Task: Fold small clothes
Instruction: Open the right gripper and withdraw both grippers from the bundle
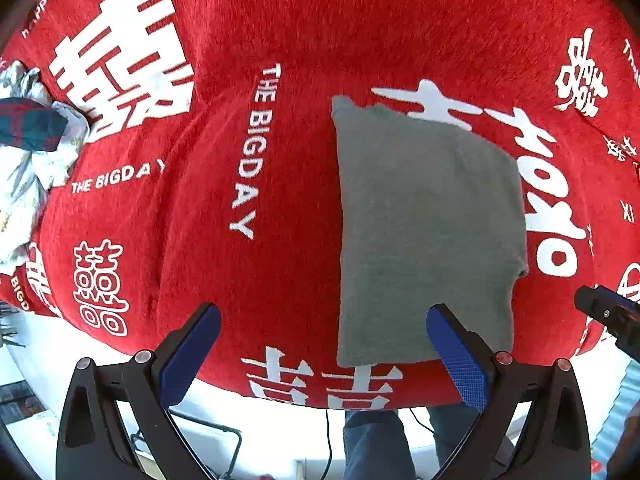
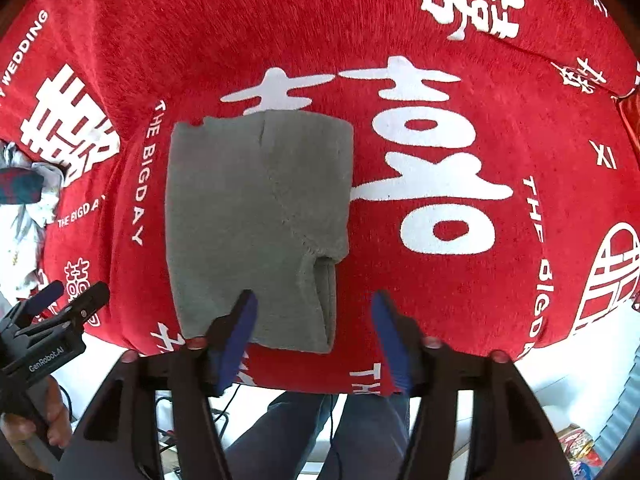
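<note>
Gaping empty above grey garment [image 2: 256,216]: both claws.

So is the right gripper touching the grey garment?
Cannot tell: in the right wrist view the open right gripper has one finger overlapping the grey garment; contact unclear.

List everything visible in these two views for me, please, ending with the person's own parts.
Grey garment: one, grey, folded, on the cloth near its front edge.
Red cloth: one, red with white lettering, covering the table.
Pile of clothes: one heap, white patterned with a dark plaid piece, far left.
Cables: black, on the floor below.
Left gripper: black with blue pads, open, empty.
Right gripper: same, open, above the garment's near edge.
Person's legs: blue jeans.
</note>
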The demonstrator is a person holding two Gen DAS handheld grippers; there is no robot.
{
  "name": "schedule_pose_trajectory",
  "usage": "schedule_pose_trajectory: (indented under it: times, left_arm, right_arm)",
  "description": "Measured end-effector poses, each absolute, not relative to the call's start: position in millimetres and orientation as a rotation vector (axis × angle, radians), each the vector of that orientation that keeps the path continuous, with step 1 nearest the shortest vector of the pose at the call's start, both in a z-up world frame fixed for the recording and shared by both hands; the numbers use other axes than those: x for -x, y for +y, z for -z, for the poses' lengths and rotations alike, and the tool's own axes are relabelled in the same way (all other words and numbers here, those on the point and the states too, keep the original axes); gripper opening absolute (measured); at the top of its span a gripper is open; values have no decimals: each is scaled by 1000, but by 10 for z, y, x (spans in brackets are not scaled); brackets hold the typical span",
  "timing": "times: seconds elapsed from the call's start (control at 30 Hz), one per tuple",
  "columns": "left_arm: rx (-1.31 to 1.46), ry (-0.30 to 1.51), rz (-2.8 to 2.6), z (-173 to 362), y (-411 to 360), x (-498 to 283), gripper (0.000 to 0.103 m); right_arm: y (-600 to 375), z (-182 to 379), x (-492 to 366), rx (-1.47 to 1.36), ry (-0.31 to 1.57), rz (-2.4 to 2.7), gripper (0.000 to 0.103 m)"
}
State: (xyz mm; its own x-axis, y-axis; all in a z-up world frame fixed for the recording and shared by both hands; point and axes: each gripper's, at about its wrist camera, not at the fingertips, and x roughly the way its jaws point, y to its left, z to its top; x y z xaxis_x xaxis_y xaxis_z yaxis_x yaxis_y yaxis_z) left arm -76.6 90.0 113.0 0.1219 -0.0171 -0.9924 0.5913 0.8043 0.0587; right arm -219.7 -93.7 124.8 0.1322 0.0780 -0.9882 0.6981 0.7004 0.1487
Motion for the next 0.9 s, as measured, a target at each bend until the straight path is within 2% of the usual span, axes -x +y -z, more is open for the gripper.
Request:
schedule_pose_trajectory:
  times: [0.1, 0.23, 0.3, 0.9]
  left_arm:
    - [-503, 1374, 474, -1235, 883, 740, 103]
    - [-462, 1358, 481, -1405, 878, 691, 103]
    - [-458, 1339, 486, -1481, 865, 681, 103]
    - [-457, 1302, 519, -1649, 762, 779, 103]
  right_arm:
    - [-914, -1351, 2168, -696, 1377, 520, 79]
    - [-877, -1479, 2088, -639, 1373, 549, 82]
    - [-841, -1535, 2039, -597, 1369, 561, 88]
    - [-770, -1668, 1969, -570, 1346, 600, 90]
